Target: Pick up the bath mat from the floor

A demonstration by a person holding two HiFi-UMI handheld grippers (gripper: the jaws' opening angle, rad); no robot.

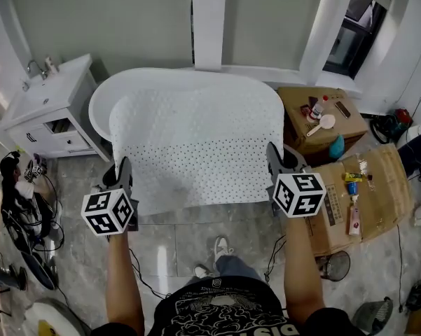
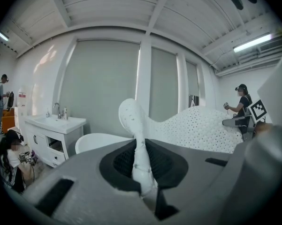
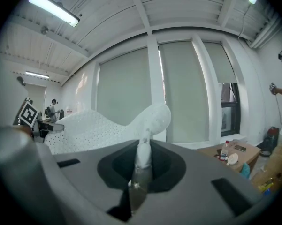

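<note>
A white perforated bath mat (image 1: pixel 199 145) hangs spread out in the air in front of a white bathtub (image 1: pixel 101 100), held up by both grippers. My left gripper (image 1: pixel 122 177) is shut on the mat's near left corner; in the left gripper view the mat's edge (image 2: pixel 140 149) stands pinched between the jaws. My right gripper (image 1: pixel 277 163) is shut on the near right corner, and the right gripper view shows the mat's corner (image 3: pixel 144 146) clamped there. The mat hides most of the tub.
A white vanity with a sink (image 1: pixel 45 114) stands at the left. Cardboard boxes with bottles and tubes (image 1: pixel 350 180) lie at the right, a small fan (image 1: pixel 336 264) near them. Cables and gear (image 1: pixel 21 215) sit on the floor at the left. Other people stand farther off.
</note>
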